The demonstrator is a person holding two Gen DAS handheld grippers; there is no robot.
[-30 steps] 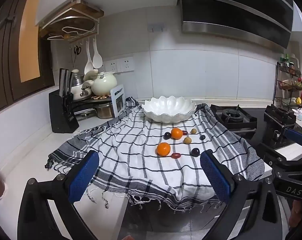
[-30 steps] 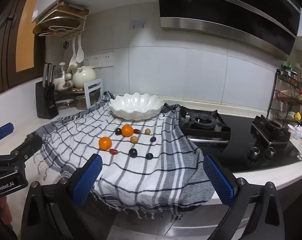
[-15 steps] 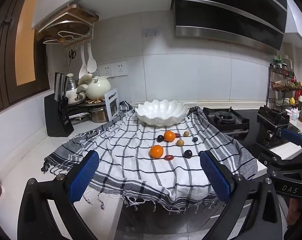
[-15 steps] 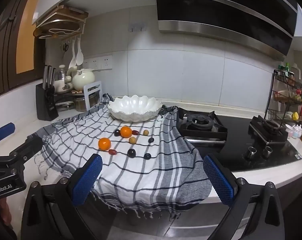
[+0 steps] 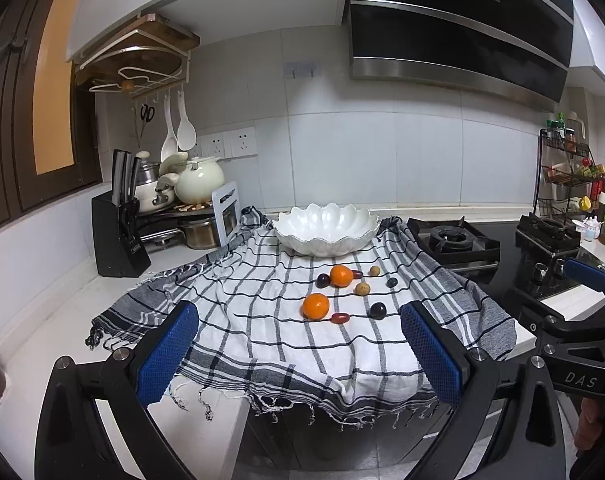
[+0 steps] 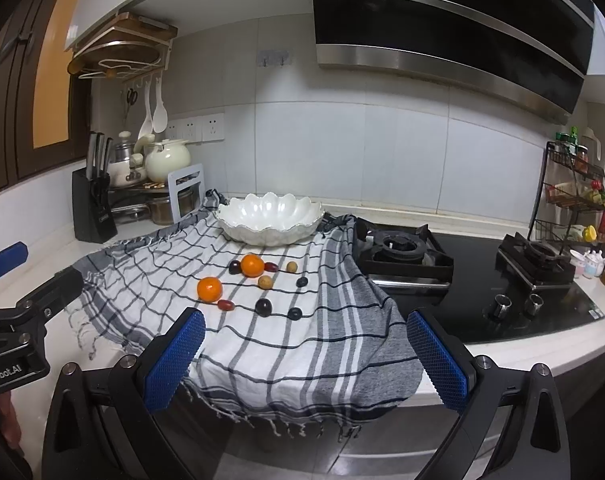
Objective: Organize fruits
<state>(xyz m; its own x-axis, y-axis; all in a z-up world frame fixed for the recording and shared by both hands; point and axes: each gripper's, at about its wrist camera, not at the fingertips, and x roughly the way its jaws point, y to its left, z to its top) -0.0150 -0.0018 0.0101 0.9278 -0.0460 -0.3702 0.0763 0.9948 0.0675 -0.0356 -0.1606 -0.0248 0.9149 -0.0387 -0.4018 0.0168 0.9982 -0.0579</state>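
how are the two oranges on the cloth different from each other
The near orange lies closer to the cloth's hanging edge; the far orange lies closer to the white bowl. The near orange has one red oblong fruit beside it, while the far orange sits between two dark fruits. Both are round, bright orange, similar in size, and outside the bowl.

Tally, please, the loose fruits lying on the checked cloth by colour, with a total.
Orange: 2
Dark purple or black, round: 4
Red, oblong: 2
Tan: 2
Total: 10
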